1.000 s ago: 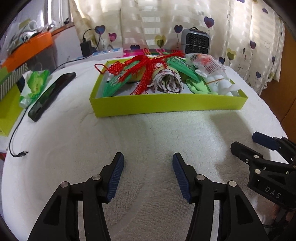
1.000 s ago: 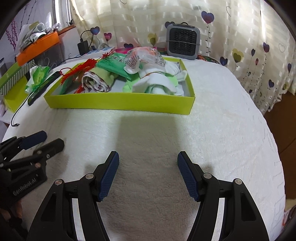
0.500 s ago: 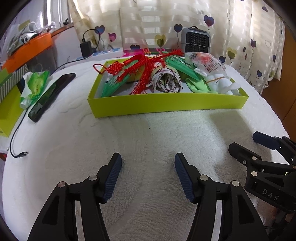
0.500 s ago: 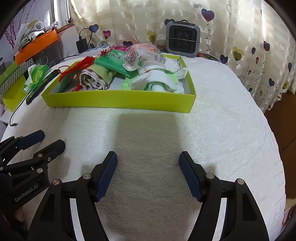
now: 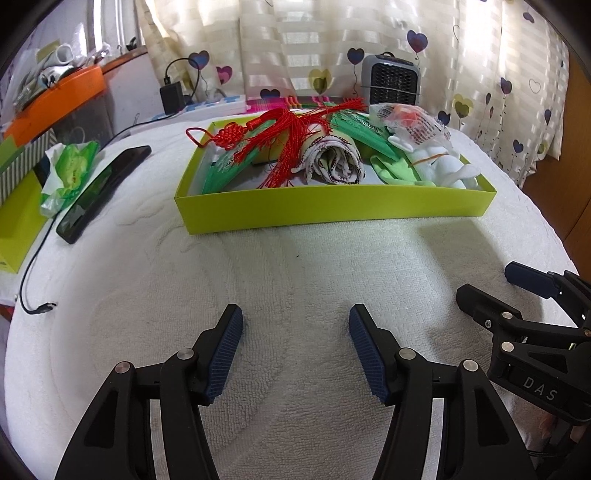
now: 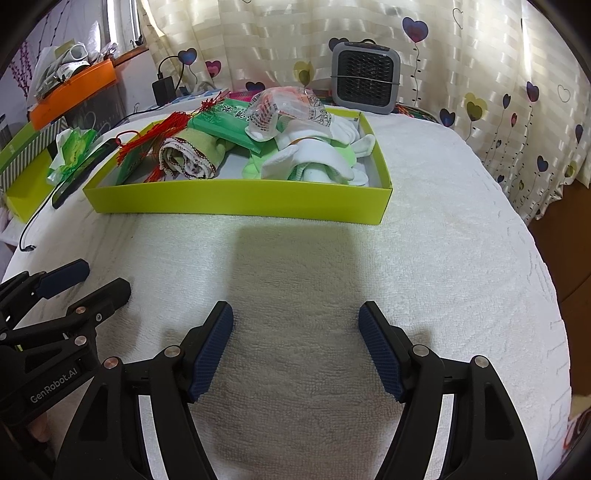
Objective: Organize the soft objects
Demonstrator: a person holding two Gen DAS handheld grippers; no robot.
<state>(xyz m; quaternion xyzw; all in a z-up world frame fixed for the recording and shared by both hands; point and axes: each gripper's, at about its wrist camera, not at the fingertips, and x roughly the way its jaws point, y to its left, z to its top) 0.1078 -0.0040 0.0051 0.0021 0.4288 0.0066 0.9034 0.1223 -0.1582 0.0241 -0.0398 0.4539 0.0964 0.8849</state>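
Two grippers of mine, left gripper (image 5: pixel 295 347) and right gripper (image 6: pixel 295 347), gape empty; lime box (image 5: pixel 332 206) heaped with rolled cloth (image 5: pixel 332 162), white gloves (image 5: pixel 439 166), red tassel knot (image 5: pixel 280 144).

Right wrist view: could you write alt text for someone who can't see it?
A lime-green tray holding rolled cloth, white socks and a red tassel sits on a white towel. Nearer, the right gripper hovers with jaws open and empty.

A white terry cloth (image 5: pixel 295 280) covered the table. Behind it hung pale striped curtains (image 6: pixel 280 33) printed with hearts, daylight glowing through them. A small grey heater (image 6: pixel 365 83) stood at the back, an orange shelf (image 5: pixel 55 107) at left, brown wood (image 5: pixel 580 147) at right.
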